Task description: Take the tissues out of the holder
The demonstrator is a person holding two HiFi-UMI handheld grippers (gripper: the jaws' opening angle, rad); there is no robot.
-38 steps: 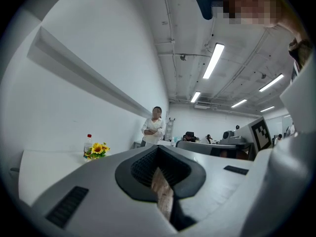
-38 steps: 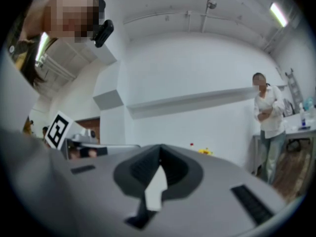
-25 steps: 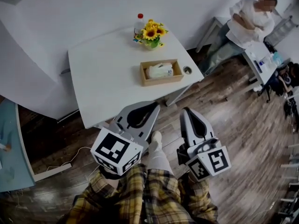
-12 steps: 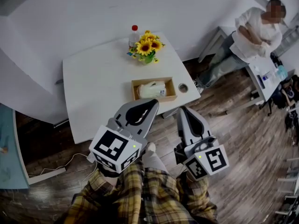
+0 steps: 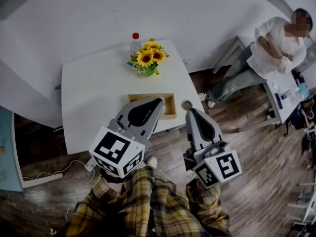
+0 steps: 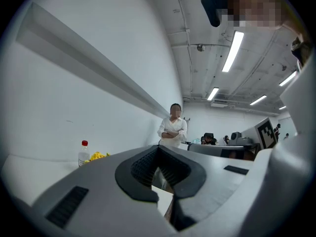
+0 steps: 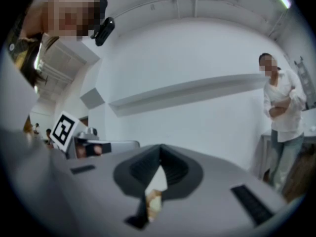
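**A:** Head view, items on record?

**B:** A white table (image 5: 89, 102) is set against the far wall. On it are listed sunflowers (image 5: 147, 58) at the far edge and a clear bottle with a red cap (image 5: 134, 42) just behind them. A wooden holder (image 5: 167, 96) is placed towards the near right edge, with a small round object (image 5: 186, 104) just right of it. The holder's middle is covered by the left gripper (image 5: 159, 101), so the tissues cannot be made out. The right gripper (image 5: 189, 111) is held alongside, its tip at the table's near edge, just near of the round object. A person in white (image 5: 276, 48) is noted at far right.

**A:** Left gripper view?

**B:** The jaws are seen pressed together at the tips, with nothing held. Bottle and sunflowers are logged at left, the person in white beyond the tips.

**A:** Right gripper view?

**B:** The jaws are likewise closed tight and empty. Pale table surface and a tan patch are glimpsed through the slot below the tips. Whether that patch is the holder cannot be told. The person is entered at right.
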